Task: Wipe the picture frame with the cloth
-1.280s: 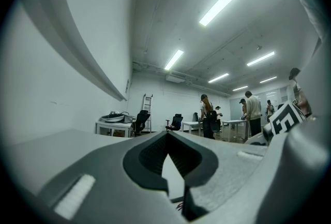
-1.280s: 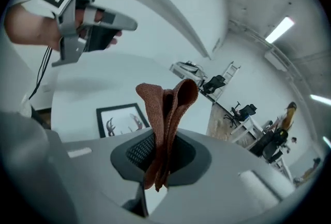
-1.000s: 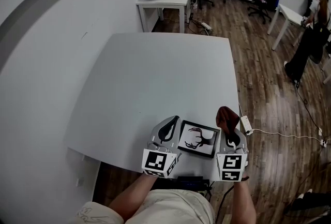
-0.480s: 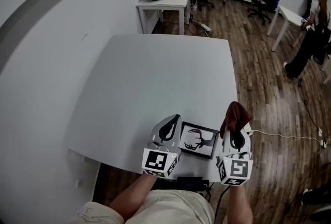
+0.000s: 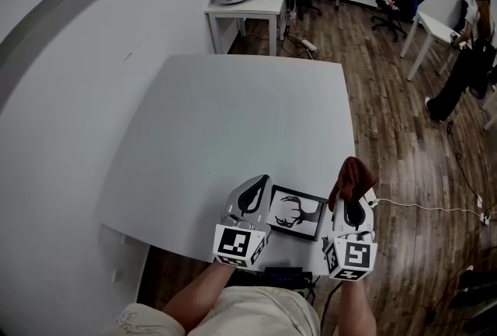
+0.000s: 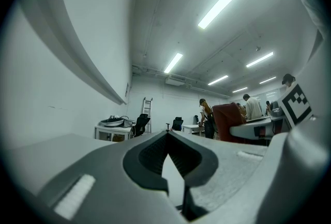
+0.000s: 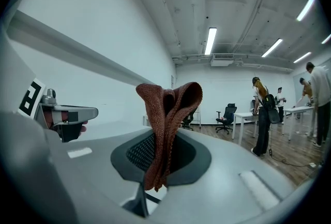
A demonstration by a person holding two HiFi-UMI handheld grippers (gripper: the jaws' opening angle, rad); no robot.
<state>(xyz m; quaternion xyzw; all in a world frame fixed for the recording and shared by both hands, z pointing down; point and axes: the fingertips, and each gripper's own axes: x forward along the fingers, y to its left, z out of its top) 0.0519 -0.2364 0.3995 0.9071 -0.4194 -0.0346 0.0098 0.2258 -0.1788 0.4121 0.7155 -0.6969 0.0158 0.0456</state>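
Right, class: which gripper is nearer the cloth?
Right. The right gripper is clamped on the cloth, which sticks up from its jaws. The left gripper sits on the other side of the picture frame, empty.

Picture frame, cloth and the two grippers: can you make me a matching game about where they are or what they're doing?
Things:
1. cloth
2. picture frame
3. left gripper
4. right gripper

Places or states:
A. jaws together, nothing between them
B. lying flat on the table, between the two grippers
C. reddish-brown, sticking up out of the jaws
D. jaws shut on the cloth

Pairs: 1-C, 2-B, 3-A, 4-D
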